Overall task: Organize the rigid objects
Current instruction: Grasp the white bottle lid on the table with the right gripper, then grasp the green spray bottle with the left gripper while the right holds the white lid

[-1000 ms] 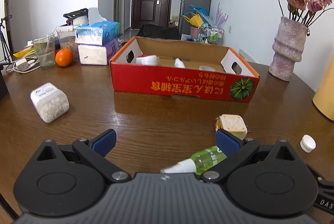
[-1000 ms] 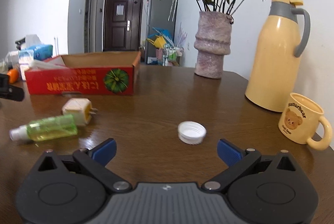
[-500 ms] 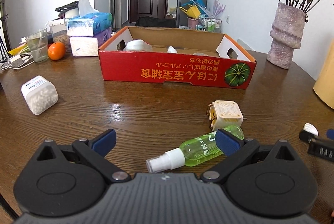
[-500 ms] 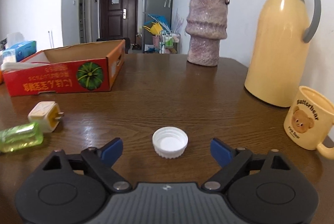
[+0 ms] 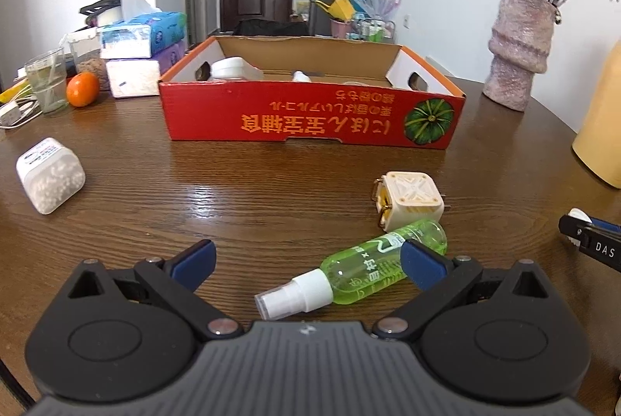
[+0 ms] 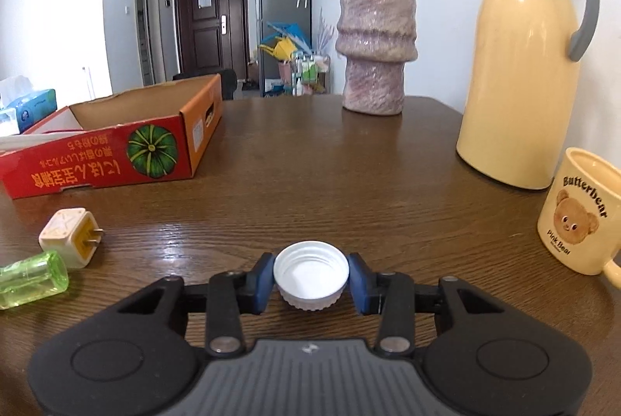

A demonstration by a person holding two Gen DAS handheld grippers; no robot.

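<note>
The right tool (image 6: 310, 280) has just been closing its jaws on a white screw cap (image 6: 310, 274), open side up on the wooden bench (image 6: 349, 183), and its blue pads now look to be pressing the cap's sides. The left tool (image 5: 306, 260) stands wide open and empty, a green spray bottle (image 5: 372, 266) lying between its fingers beside a cream plug adapter (image 5: 409, 196). The red cardboard box (image 5: 310, 123), seemingly the place for the objects, sits well apart. The pads hold only the cap's upper rim, so a hurried lift could let it slip or tilt. A mug (image 6: 574, 218) reads "Butterbear" and "Pink Bear"; the box carries upside-down East Asian lettering.
</note>
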